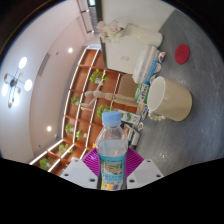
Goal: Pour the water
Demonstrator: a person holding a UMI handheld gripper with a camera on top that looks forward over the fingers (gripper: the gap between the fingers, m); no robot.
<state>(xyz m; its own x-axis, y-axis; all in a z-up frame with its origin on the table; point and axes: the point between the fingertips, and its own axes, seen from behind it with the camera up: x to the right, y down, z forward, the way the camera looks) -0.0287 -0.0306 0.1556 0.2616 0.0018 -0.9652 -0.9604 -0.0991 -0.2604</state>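
The whole scene sits tilted in the gripper view, so the desk (125, 45) slopes away to the far right. On it, well beyond the fingers and to the right, stands a cream cup (170, 98) with its open mouth turned toward the camera, a small green-labelled container (146, 93) just to its left. Nearest is the water bottle (113, 150), blue cap pointing away, its long axis running straight ahead between the fingers. The gripper (113, 168) pinches the bottle's labelled body, purple pads pressed on either side. Judging from this, the pour means carrying the bottle forward and right until its neck is over the cup.
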